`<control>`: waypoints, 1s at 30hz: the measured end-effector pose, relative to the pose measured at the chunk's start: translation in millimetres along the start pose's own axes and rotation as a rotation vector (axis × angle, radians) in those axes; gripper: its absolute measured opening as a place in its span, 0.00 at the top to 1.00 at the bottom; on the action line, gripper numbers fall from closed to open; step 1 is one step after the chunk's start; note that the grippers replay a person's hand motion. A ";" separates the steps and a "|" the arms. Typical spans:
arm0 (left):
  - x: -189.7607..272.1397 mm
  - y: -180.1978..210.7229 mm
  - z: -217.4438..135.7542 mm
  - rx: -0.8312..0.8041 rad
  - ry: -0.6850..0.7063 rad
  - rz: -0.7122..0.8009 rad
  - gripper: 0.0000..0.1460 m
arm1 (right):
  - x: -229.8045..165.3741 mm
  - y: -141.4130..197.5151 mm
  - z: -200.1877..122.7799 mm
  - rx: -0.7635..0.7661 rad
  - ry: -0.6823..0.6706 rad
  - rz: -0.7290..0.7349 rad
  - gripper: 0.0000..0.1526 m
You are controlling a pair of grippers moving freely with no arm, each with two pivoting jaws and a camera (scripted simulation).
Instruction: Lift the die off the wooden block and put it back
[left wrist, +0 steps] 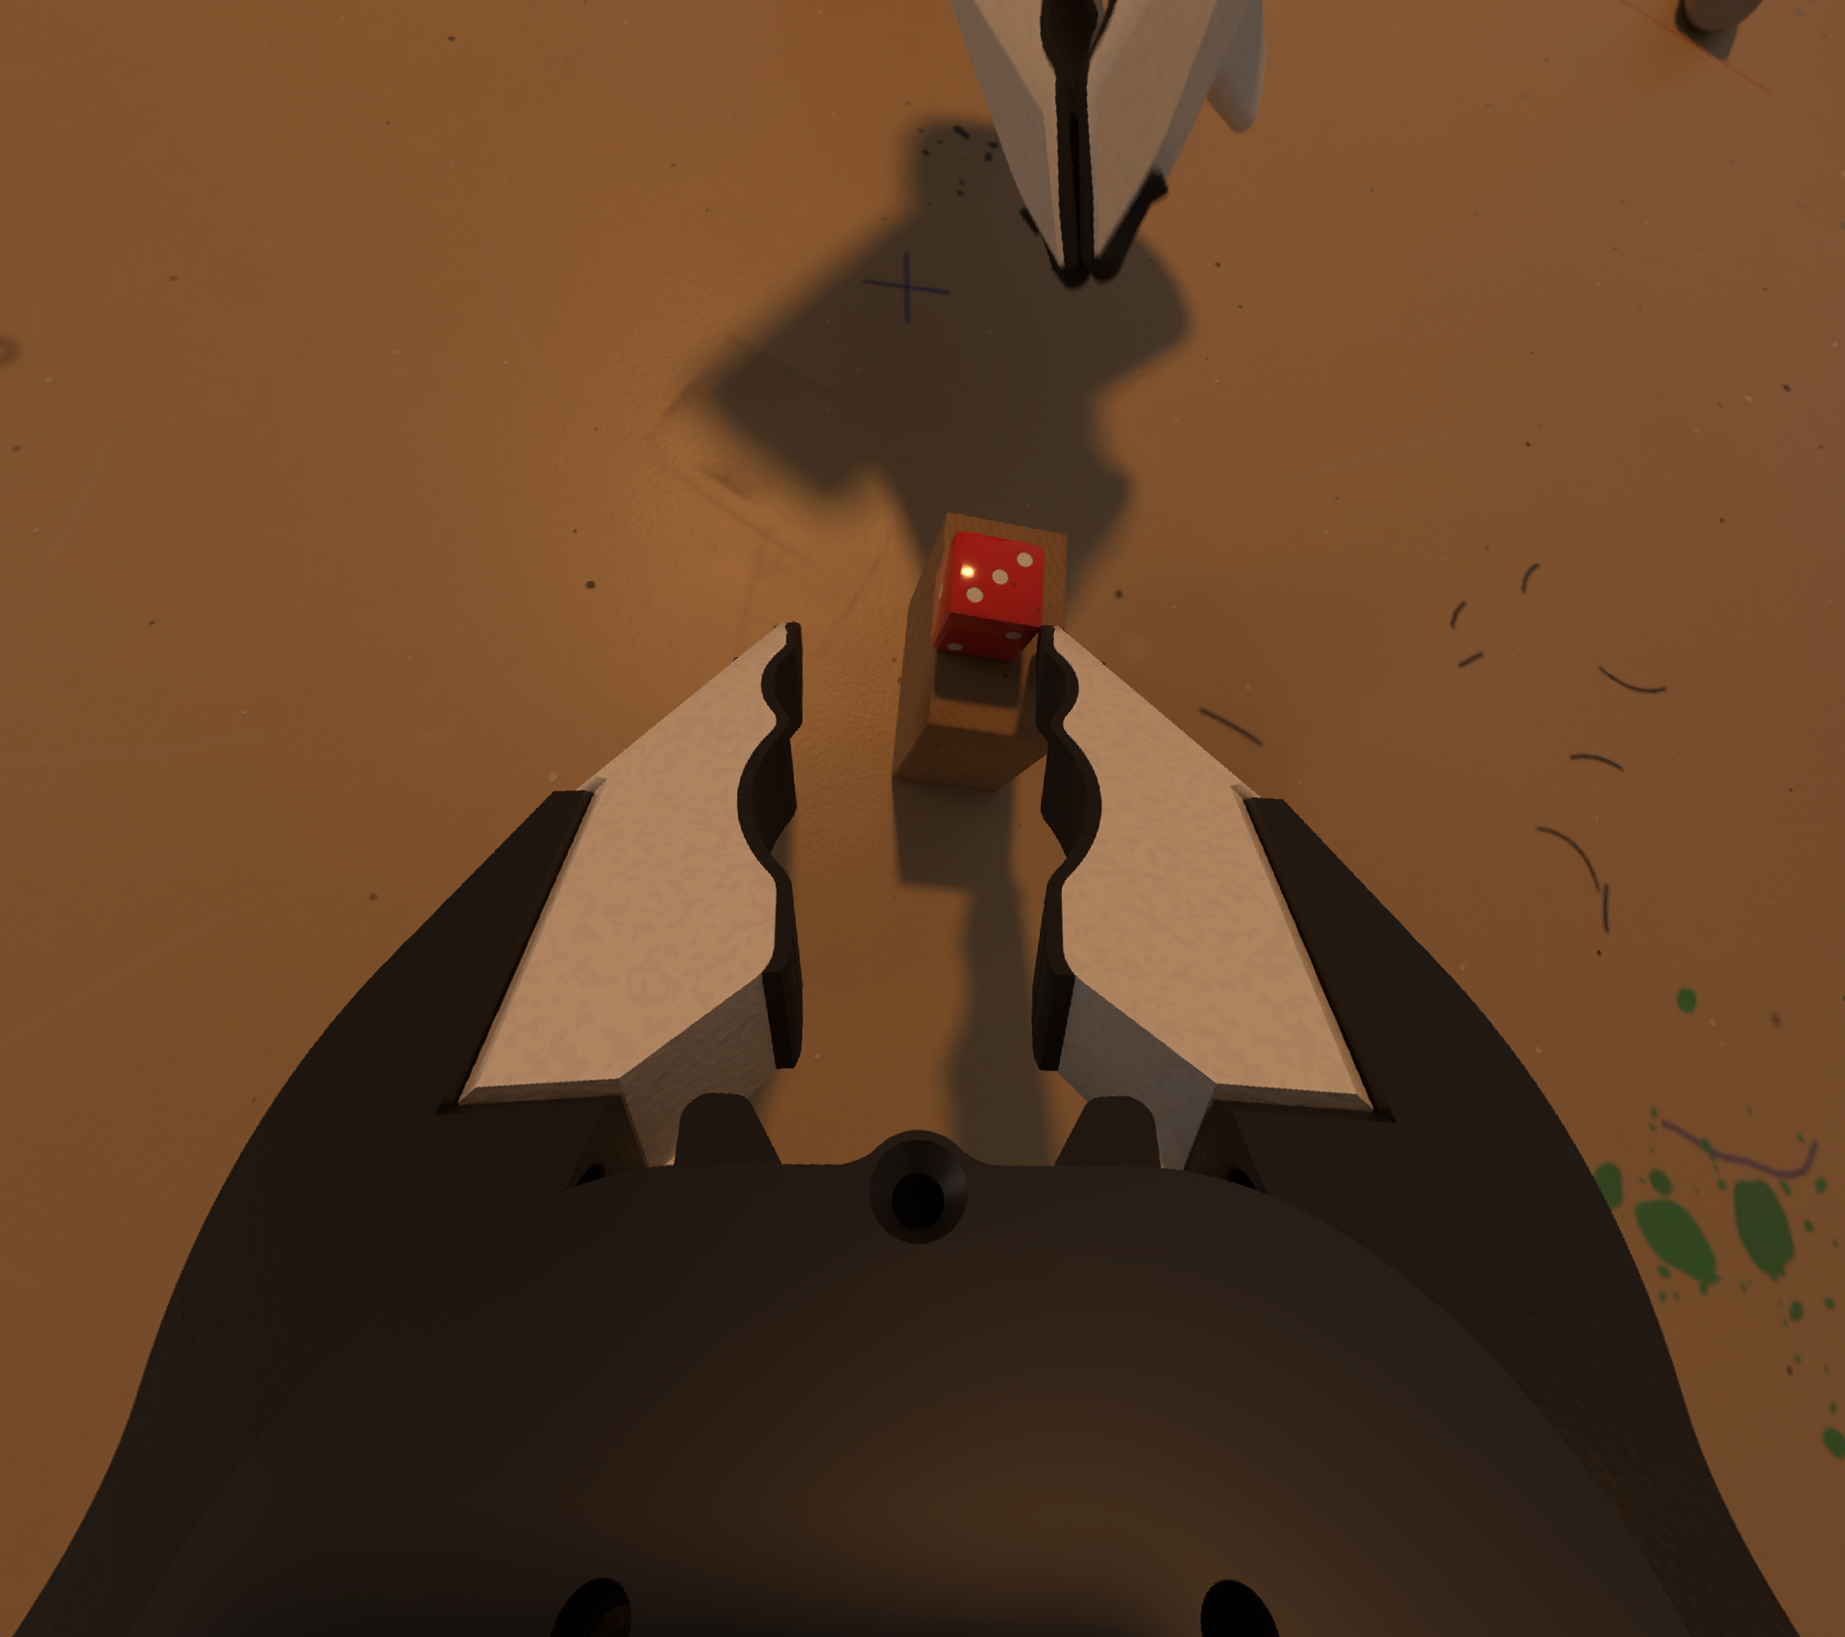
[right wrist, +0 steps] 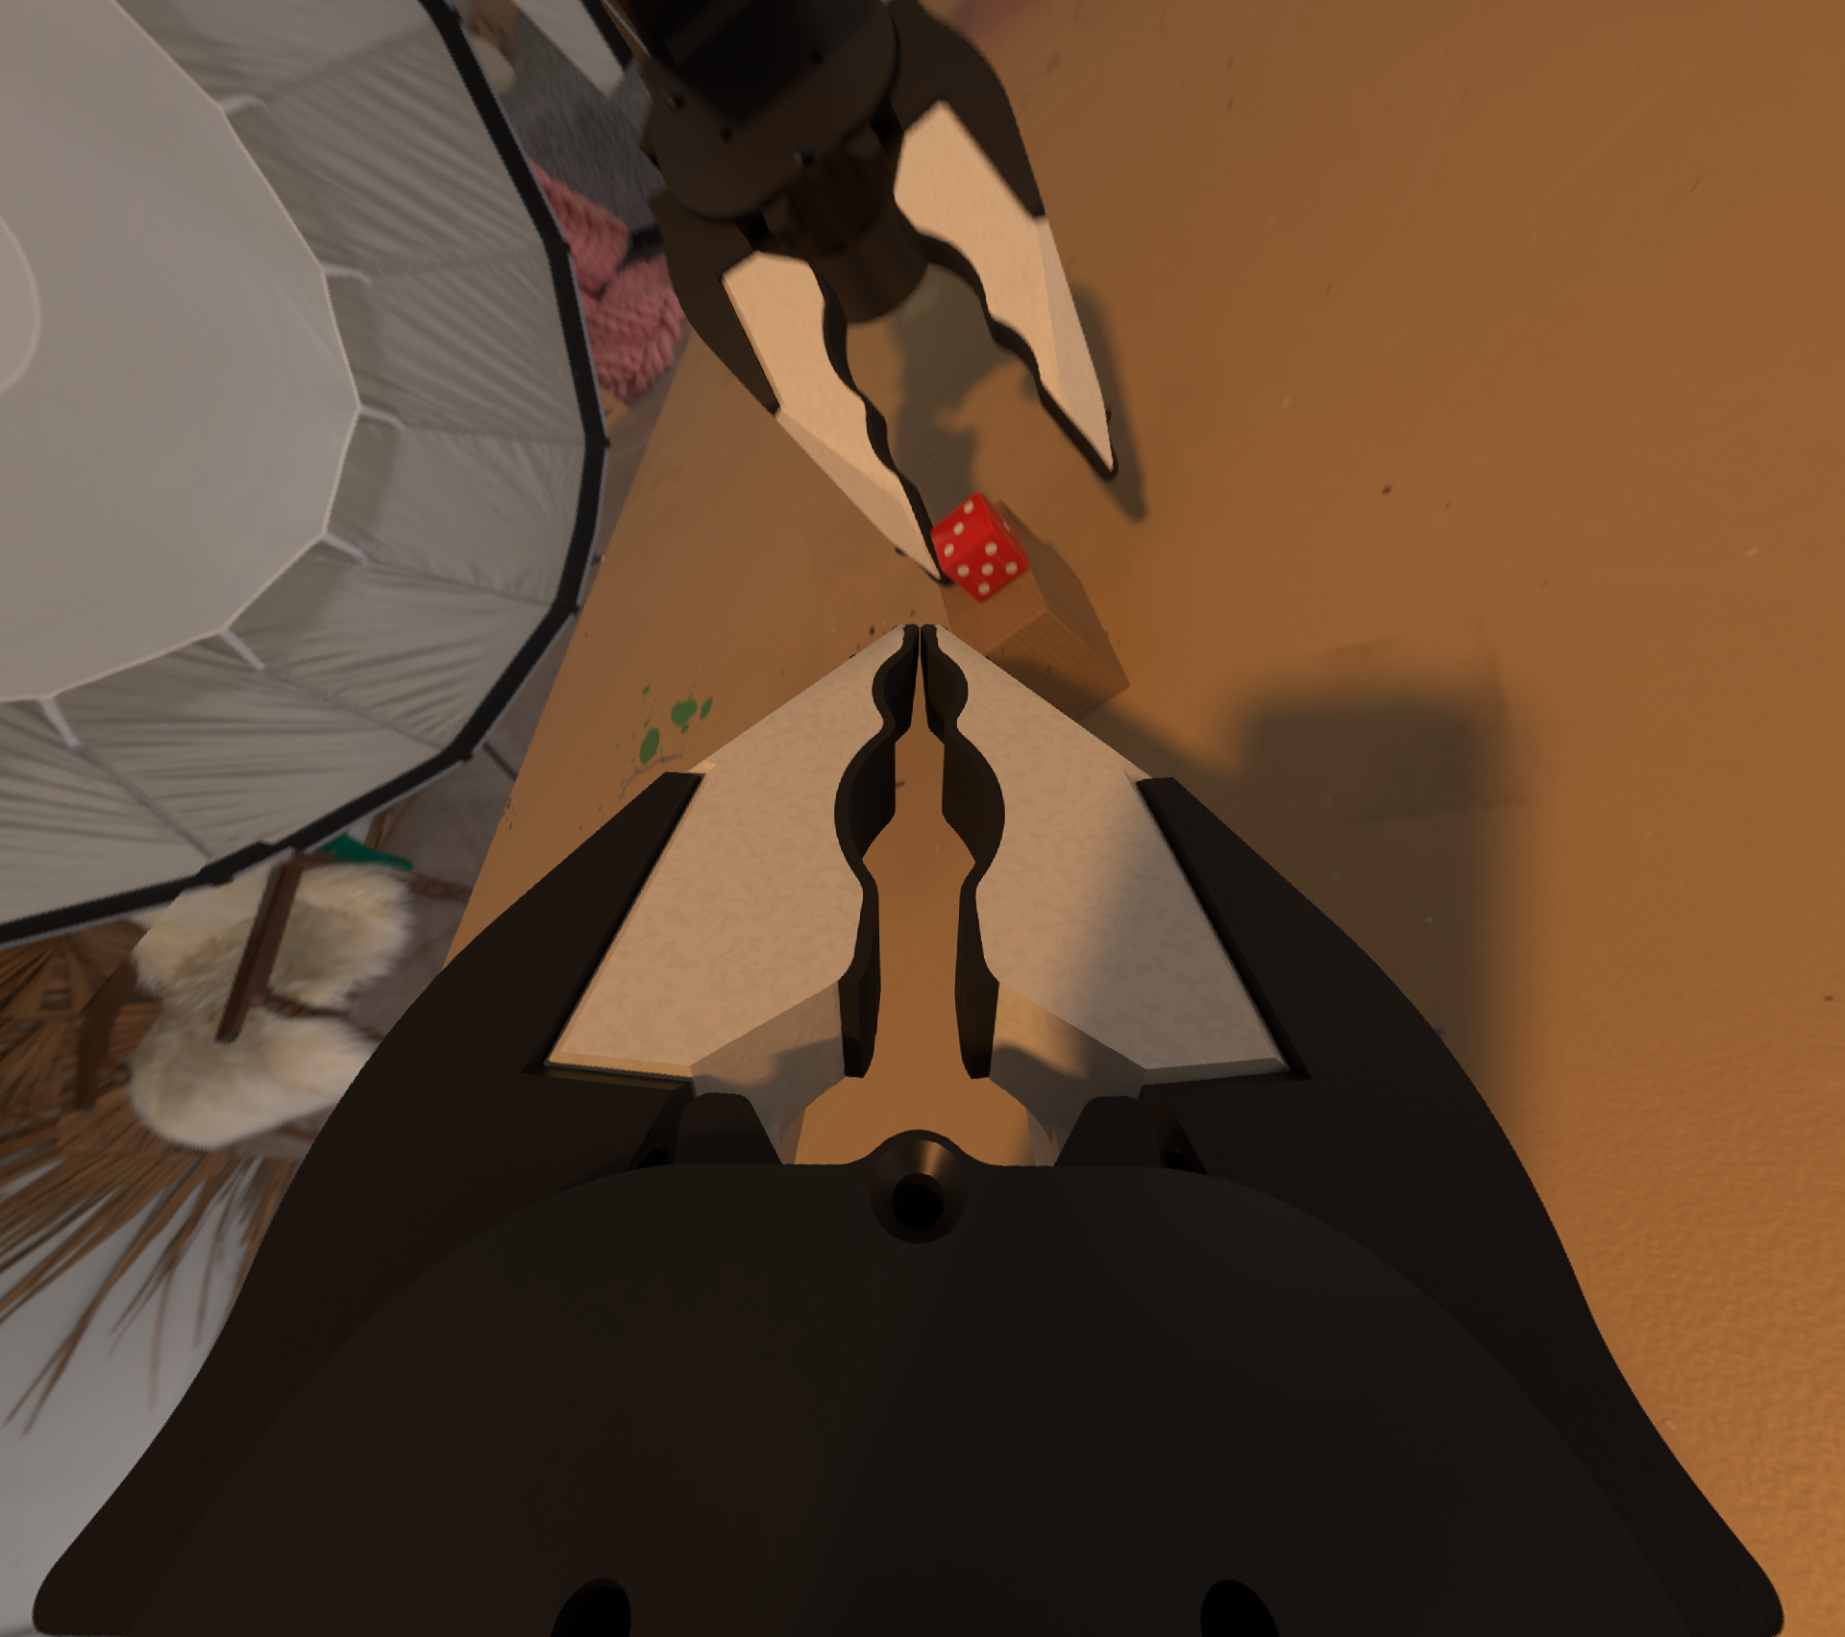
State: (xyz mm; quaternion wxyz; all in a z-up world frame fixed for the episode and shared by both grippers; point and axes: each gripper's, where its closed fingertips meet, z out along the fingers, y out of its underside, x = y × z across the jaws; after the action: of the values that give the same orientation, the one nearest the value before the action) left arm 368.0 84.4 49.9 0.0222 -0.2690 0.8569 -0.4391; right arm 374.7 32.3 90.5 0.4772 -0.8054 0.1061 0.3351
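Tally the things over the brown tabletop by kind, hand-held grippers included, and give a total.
Red die: 1
Wooden block: 1
Hand-held grippers: 2, the left hand-held gripper open, the right hand-held gripper shut on nothing
Total: 4

I read this as a hobby or craft room at home. Brown tabletop (left wrist: pixel 399 292) scuffed with pen marks and green paint splatter (left wrist: pixel 1697 1230); pale pleated lampshade (right wrist: pixel 200 391) beside it (pink knitwear (right wrist: pixel 609 292), fur-draped stool (right wrist: pixel 260 1010) below).
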 end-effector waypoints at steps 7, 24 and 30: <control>-1.5 2.4 -4.2 -0.023 -0.022 0.023 0.67 | 6.8 14.8 11.4 -0.097 0.023 0.035 1.00; 5.8 0.2 0.5 -0.019 0.004 0.038 0.69 | 13.1 34.2 25.3 -0.194 0.002 0.093 1.00; 11.6 -2.0 4.2 -0.011 0.028 0.044 0.73 | 14.9 34.5 26.2 -0.198 0.007 0.096 1.00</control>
State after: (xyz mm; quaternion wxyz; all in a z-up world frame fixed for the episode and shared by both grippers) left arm 360.2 74.8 51.2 0.0185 -0.2440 0.8654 -0.4373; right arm 357.5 38.6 48.5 0.3784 -0.8437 0.1127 0.3636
